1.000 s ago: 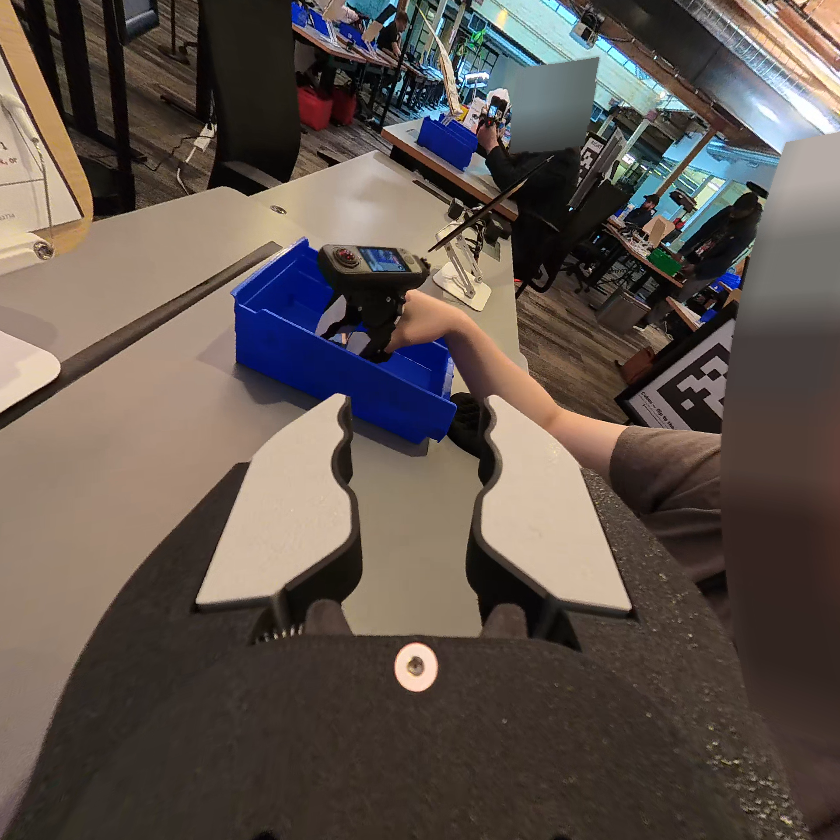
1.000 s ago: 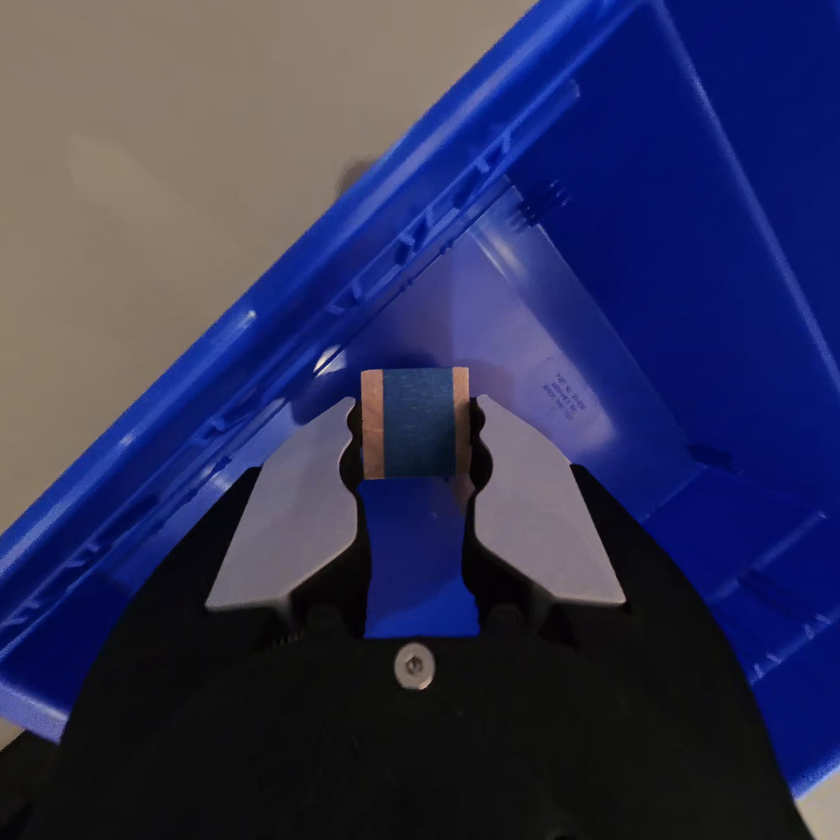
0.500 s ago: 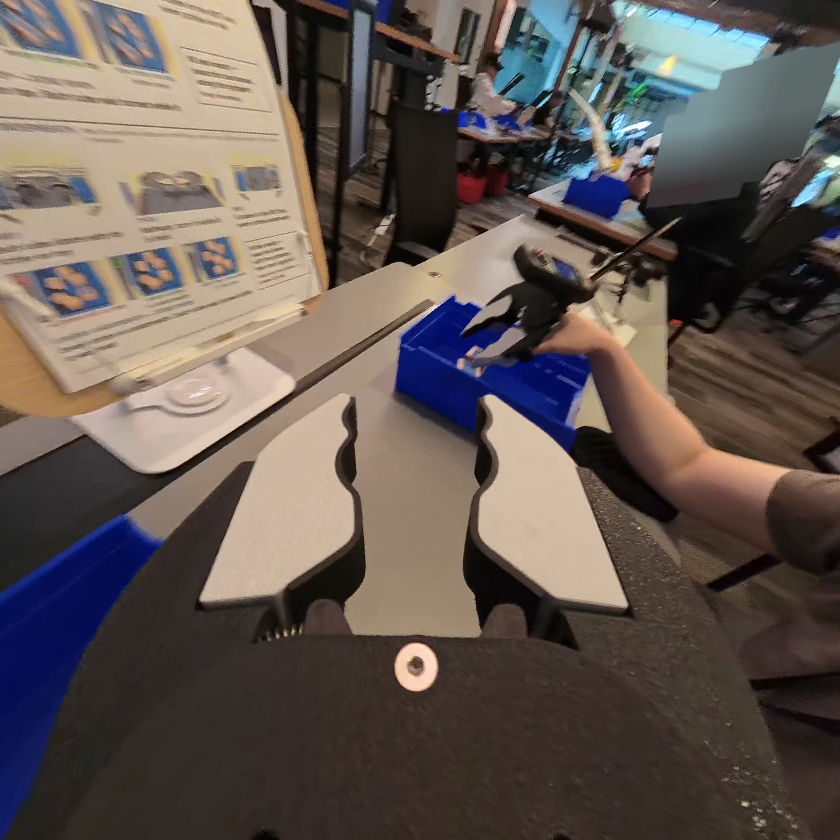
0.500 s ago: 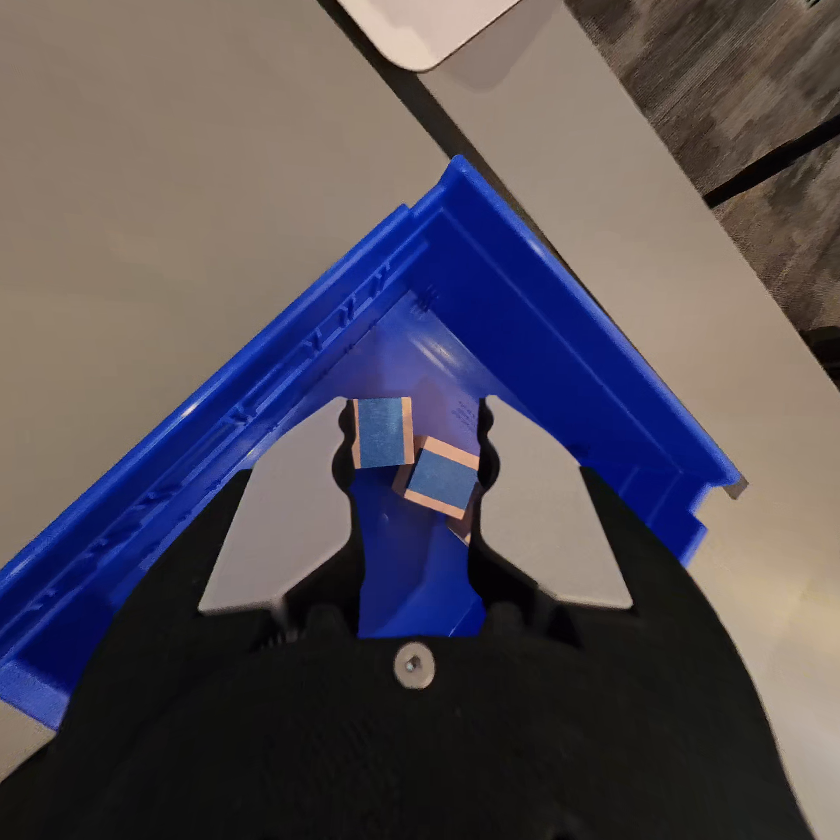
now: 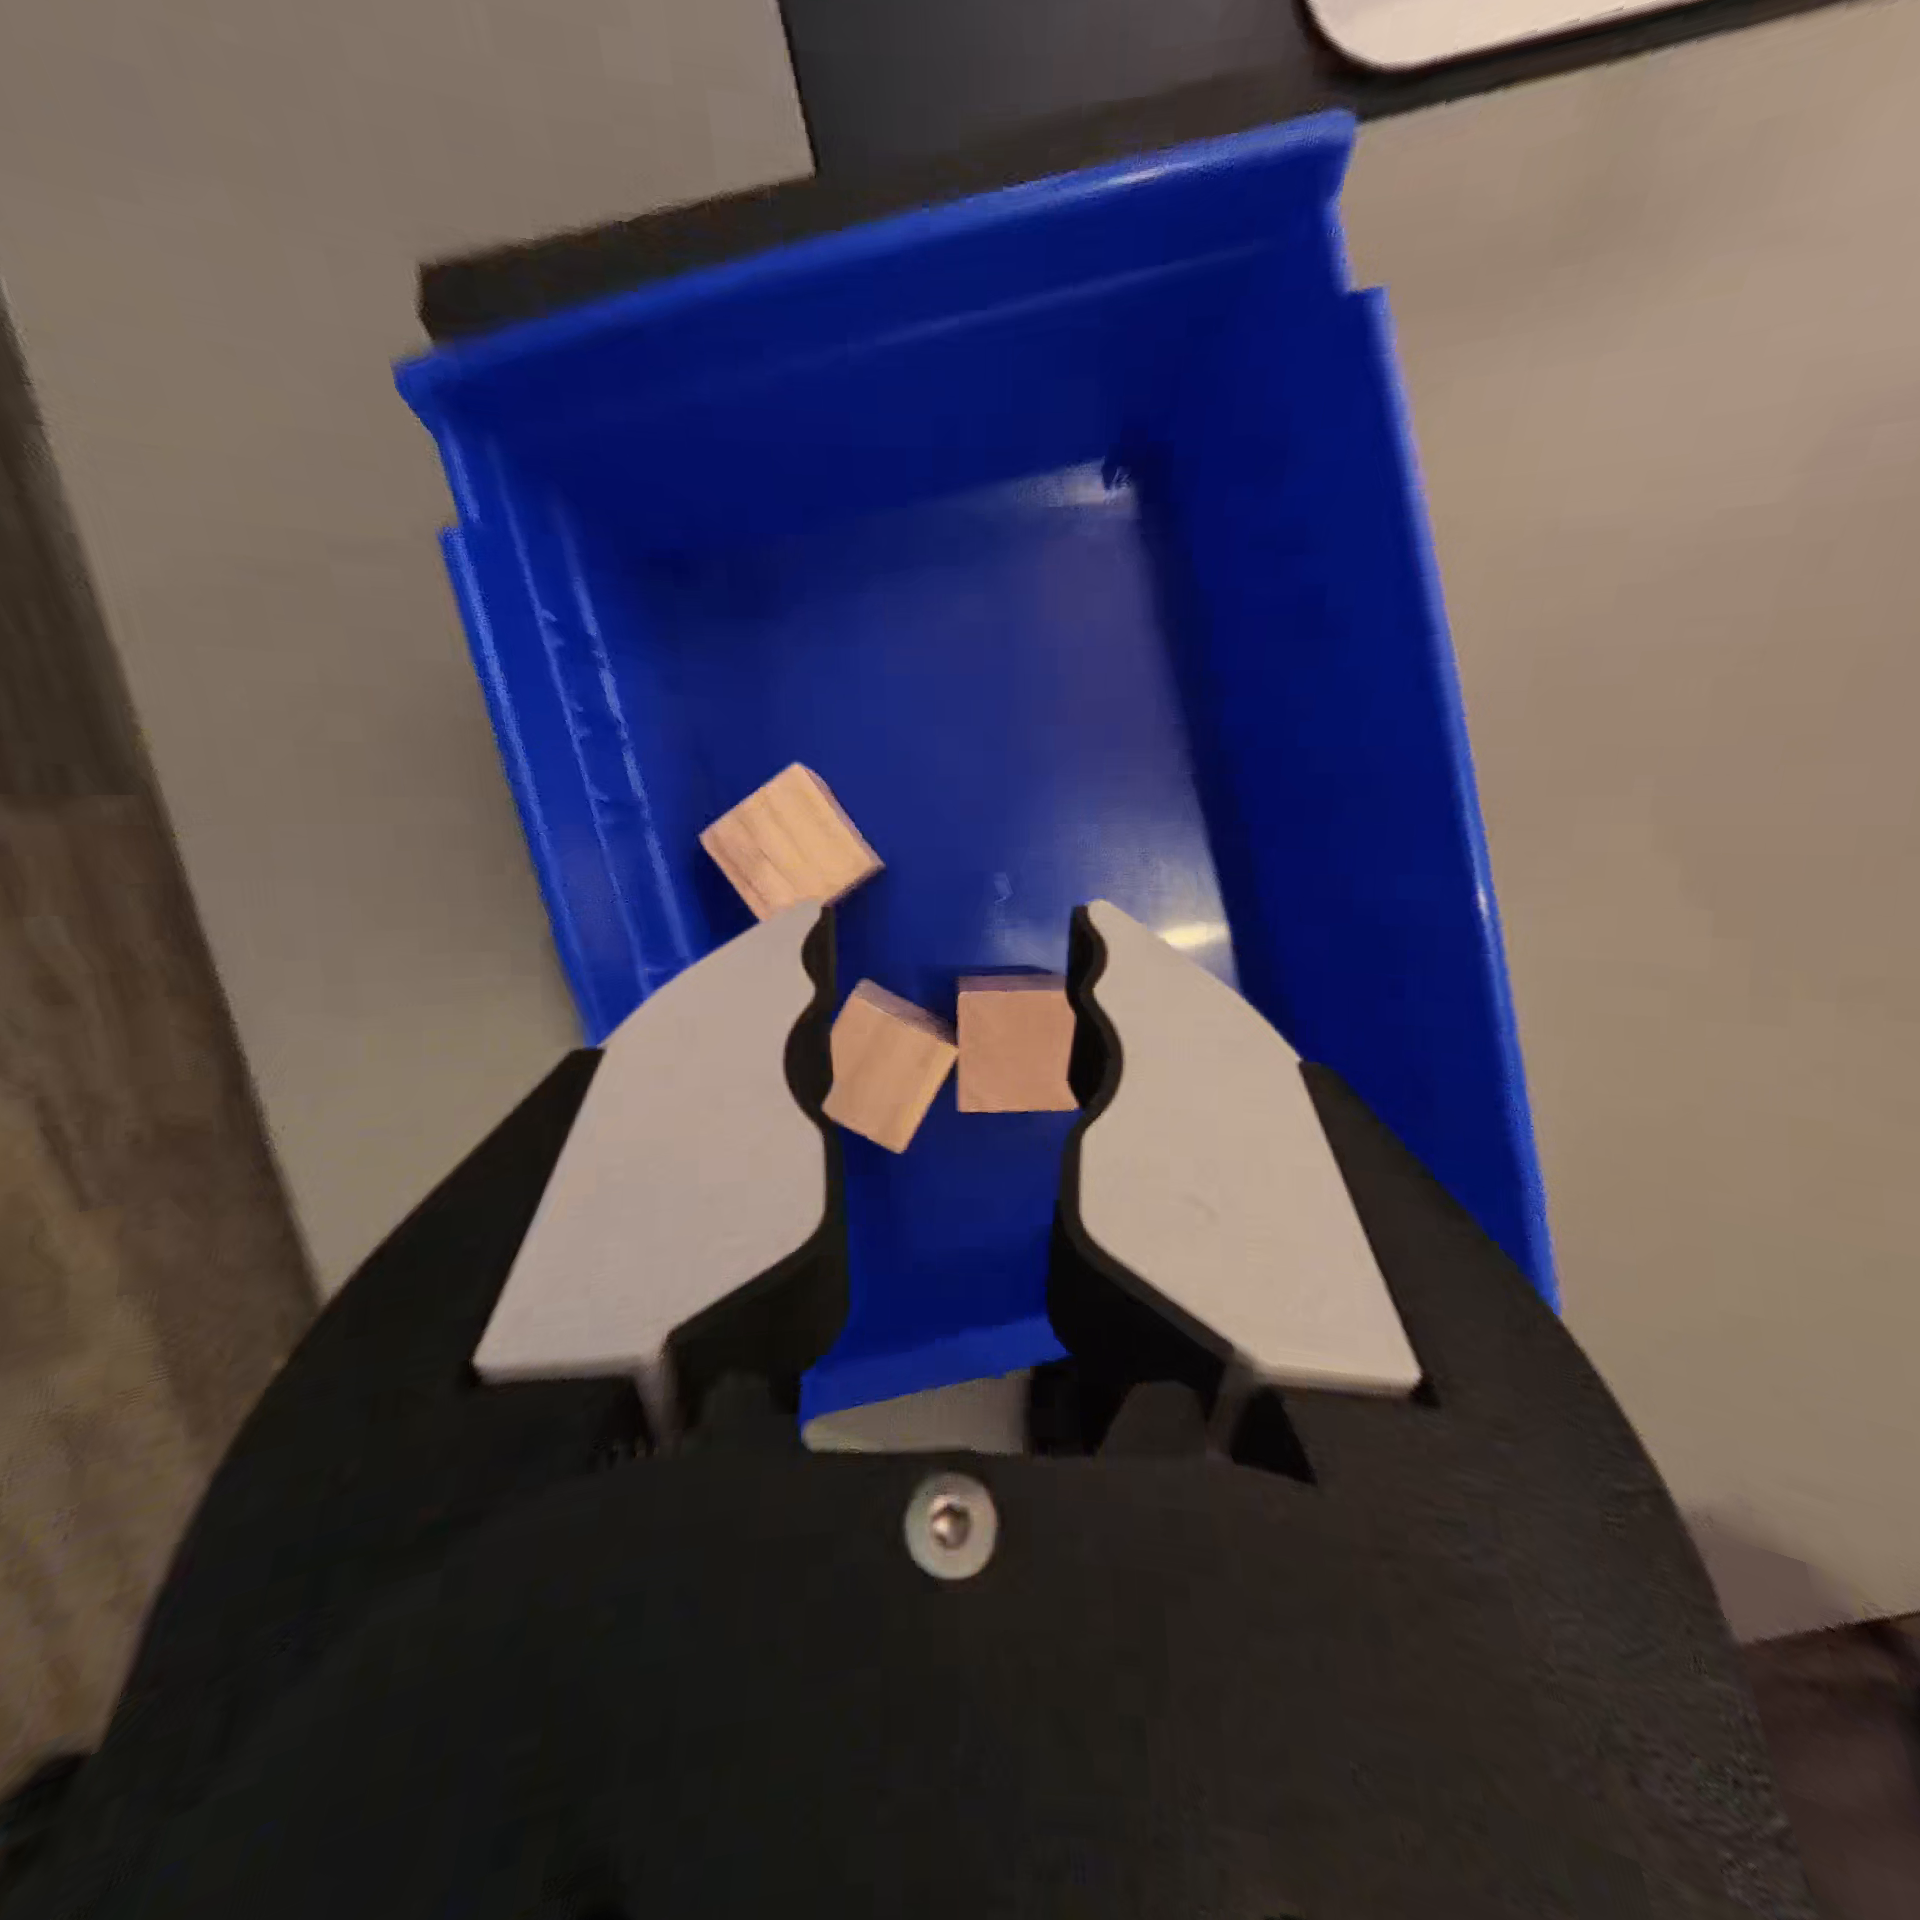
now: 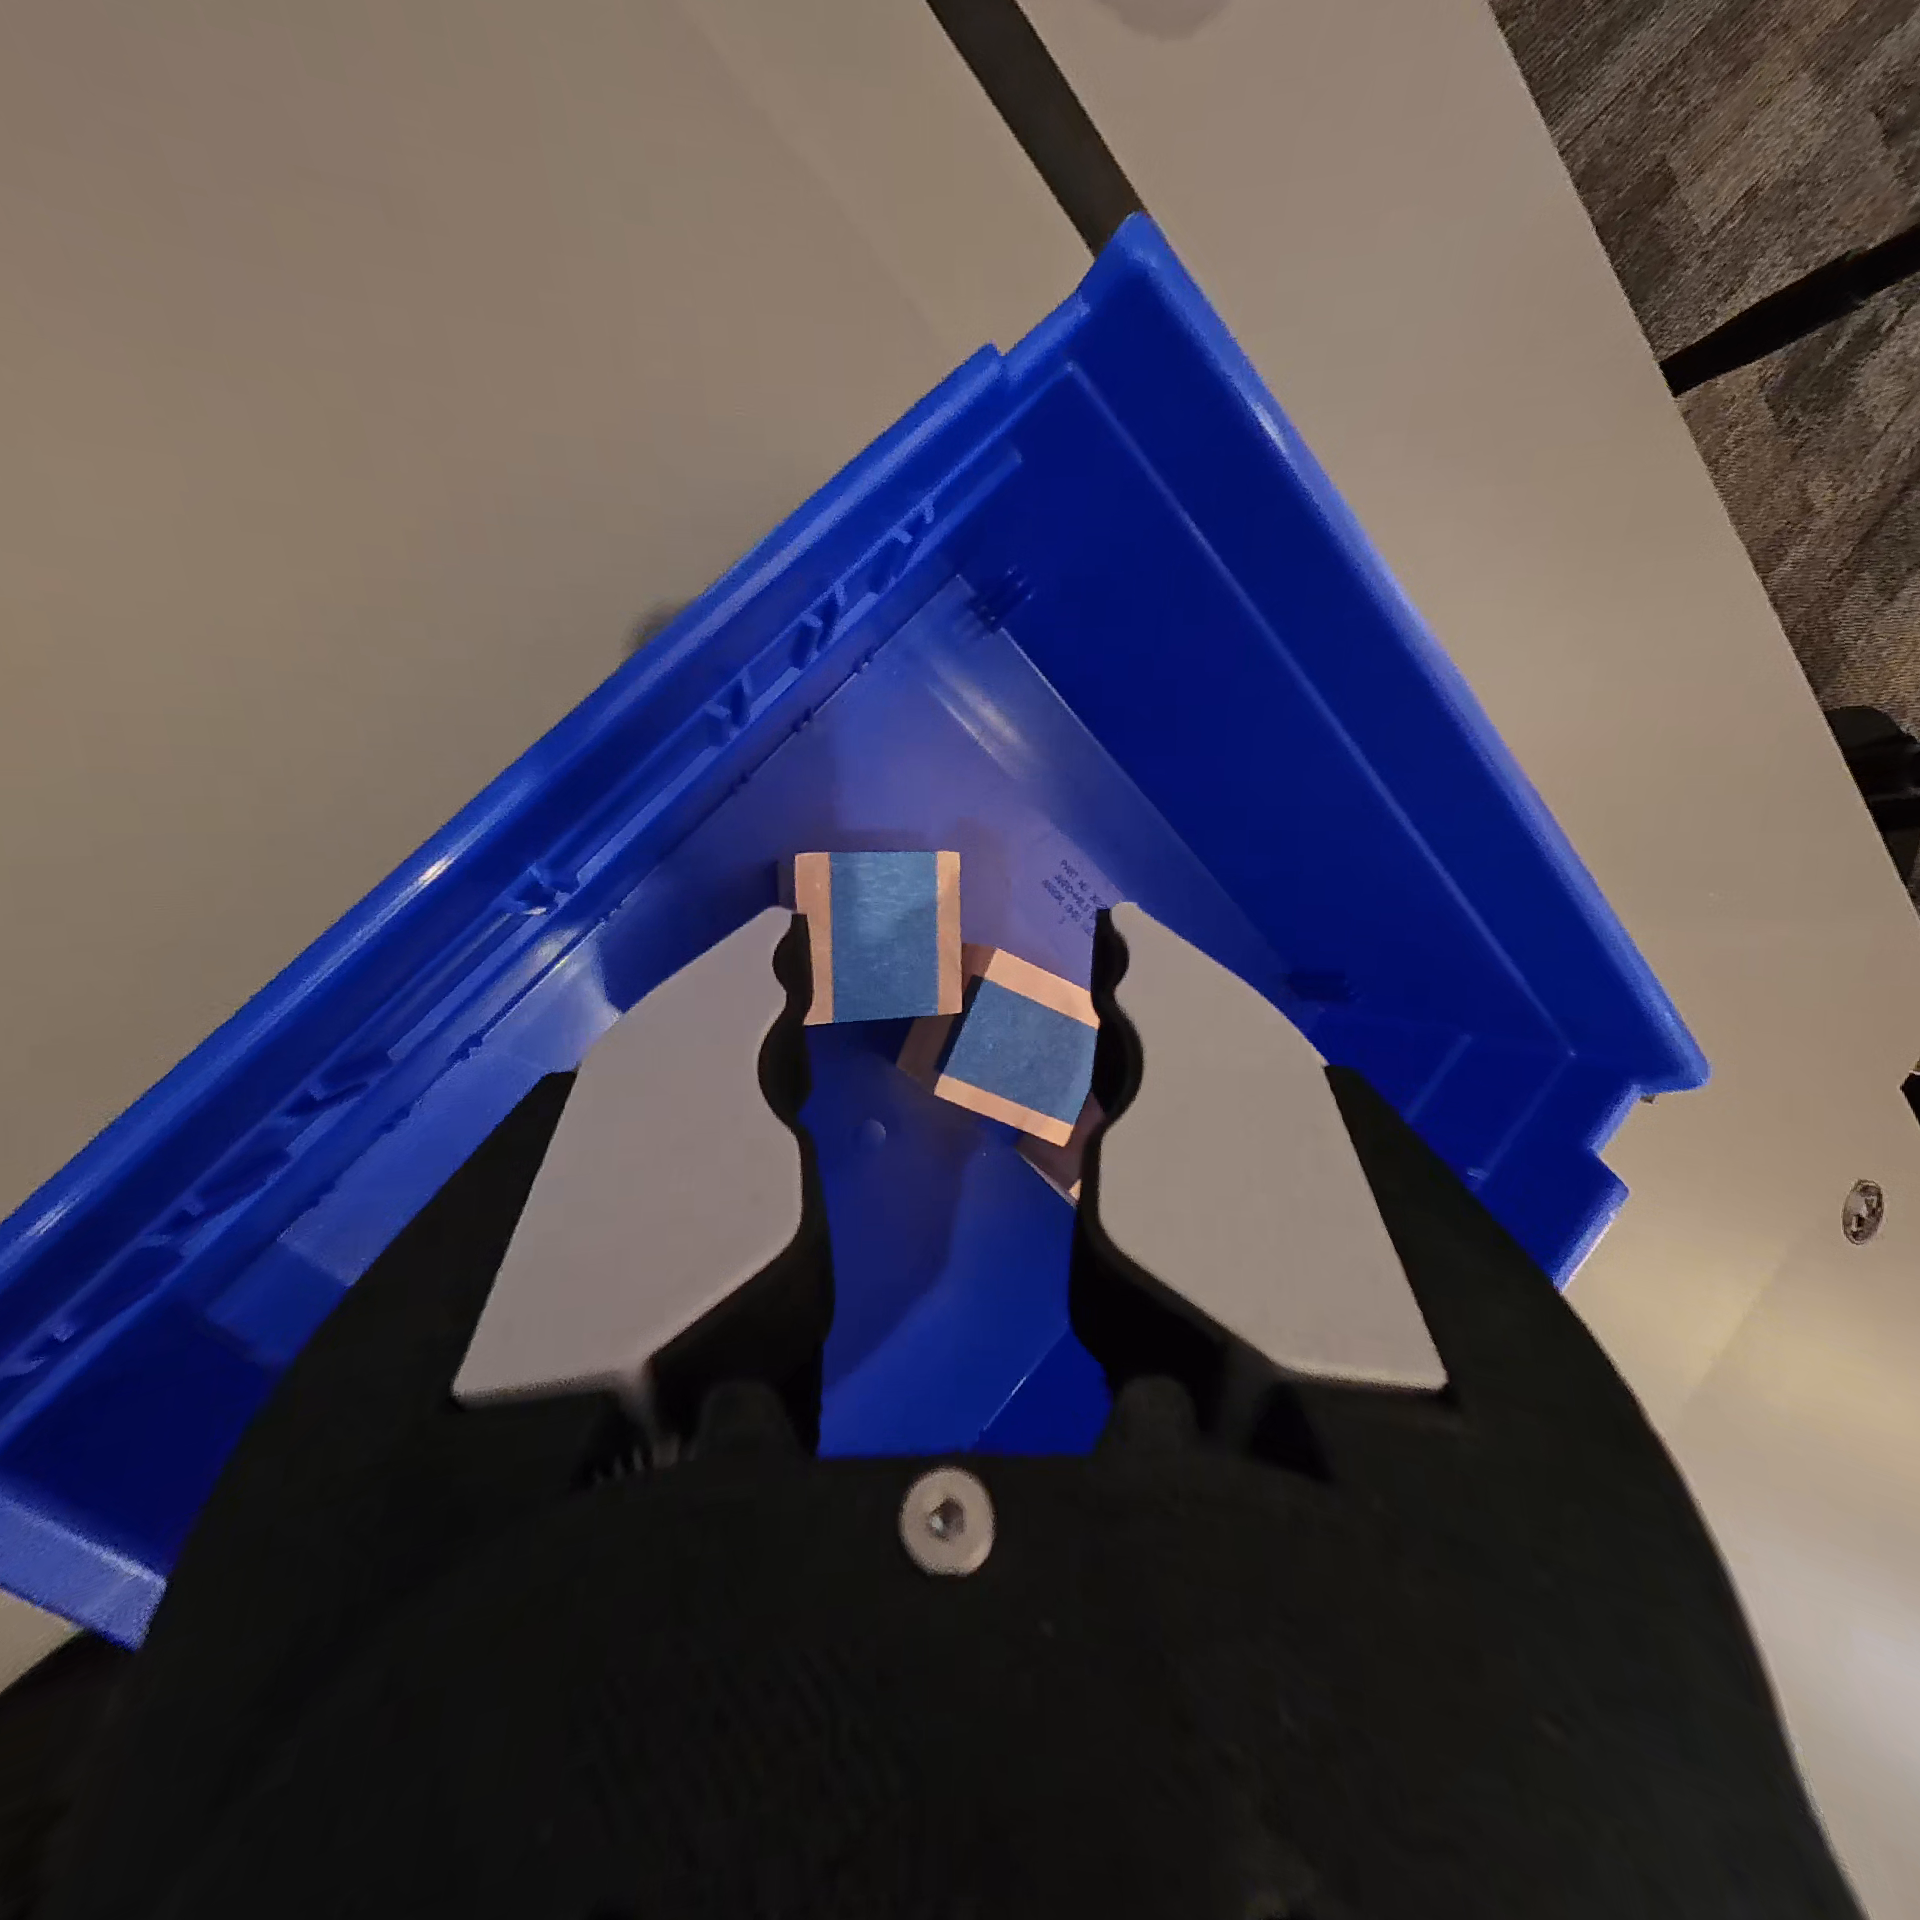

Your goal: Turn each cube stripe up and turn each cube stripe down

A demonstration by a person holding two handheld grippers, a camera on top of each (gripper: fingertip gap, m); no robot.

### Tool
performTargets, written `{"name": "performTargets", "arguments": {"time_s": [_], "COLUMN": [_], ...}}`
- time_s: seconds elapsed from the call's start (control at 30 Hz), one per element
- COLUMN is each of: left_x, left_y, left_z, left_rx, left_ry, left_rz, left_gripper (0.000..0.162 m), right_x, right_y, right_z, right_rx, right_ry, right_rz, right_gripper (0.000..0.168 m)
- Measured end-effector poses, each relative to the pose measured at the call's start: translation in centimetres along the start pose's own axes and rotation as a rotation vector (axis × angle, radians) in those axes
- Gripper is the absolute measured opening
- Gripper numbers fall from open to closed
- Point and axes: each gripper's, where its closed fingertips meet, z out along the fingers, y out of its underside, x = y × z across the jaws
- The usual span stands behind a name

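I am looking down with my left gripper (image 5: 948, 1023) now; half a second ago it was pointing across the room, and now it is hanging over a blue bin (image 5: 1434, 727) on the bench (image 5: 208, 312). Its jaws are wide apart, holding nothing. Three plain wood cubes (image 5: 790, 854) are lying inside with no stripe showing on top, so I think these are next to turn. My right gripper (image 6: 945, 1023) is pulling back, open and empty; a second ago it was clamping a striped cube (image 6: 878, 935). That cube is now sitting stripe up in the other bin (image 6: 1299, 665), touching a second striped cube (image 6: 1016, 1049).
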Motion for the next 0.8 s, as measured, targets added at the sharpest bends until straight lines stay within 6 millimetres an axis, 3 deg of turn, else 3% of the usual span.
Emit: {"name": "performTargets", "arguments": {"time_s": [0.03, 0.13, 0.37, 0.7, 0.8], "left_x": [-0.1, -1.6, -2.4, -4.1, -4.2], "left_y": [0.0, 0.8, 2.6, 4.1, 4.3], "left_z": [0.7, 2.7, 6.3, 8.9, 9.6], "left_rx": [-0.015, -0.102, -0.244, -0.352, -0.371], "left_ry": [0.011, -0.048, -0.001, -0.095, -0.089], "left_rz": [-0.046, -0.131, -0.265, -0.283, -0.293], "left_gripper": [0.042, 0.048, 0.052, 0.065, 0.063], "right_x": [0.0, 0.0, 0.1, -0.7, -0.9], "right_y": [0.0, 0.0, 0.5, 0.8, 0.8], "right_z": [0.0, 0.0, 0.3, 0.6, 0.6], "right_rx": [-0.003, -0.001, -0.026, -0.065, -0.072], "right_ry": [0.000, 0.001, 0.002, -0.018, -0.028], "right_rz": [-0.004, 0.001, 0.004, -0.011, -0.012], "right_gripper": [0.053, 0.053, 0.053, 0.054, 0.053]}}
